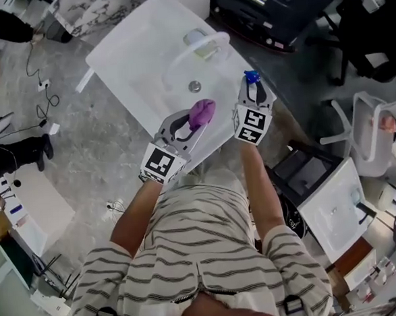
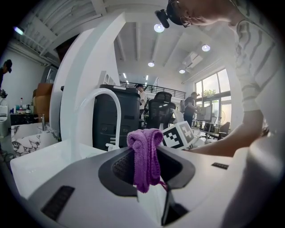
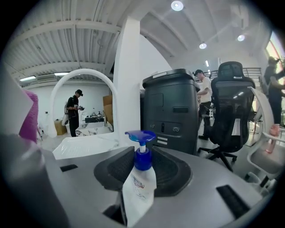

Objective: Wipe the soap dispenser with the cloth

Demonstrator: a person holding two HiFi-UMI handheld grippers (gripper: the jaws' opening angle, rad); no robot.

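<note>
A purple cloth point(image 1: 202, 112) is bunched between the jaws of my left gripper point(image 1: 194, 126), which is shut on it; in the left gripper view the cloth point(image 2: 145, 158) hangs down over the jaws. My right gripper point(image 1: 253, 90) is shut on a white soap dispenser with a blue pump point(image 1: 251, 77). The right gripper view has the dispenser point(image 3: 138, 183) upright between the jaws, pump head on top. Both grippers hover over the near edge of the white sink point(image 1: 141, 63), side by side, a short way apart.
A white arched faucet point(image 1: 194, 48) and the drain point(image 1: 194, 86) lie beyond the grippers. A dark cabinet point(image 1: 275, 7) stands behind the sink. An office chair point(image 3: 231, 116) and people stand in the background. A second small sink unit point(image 1: 333, 208) sits at the right.
</note>
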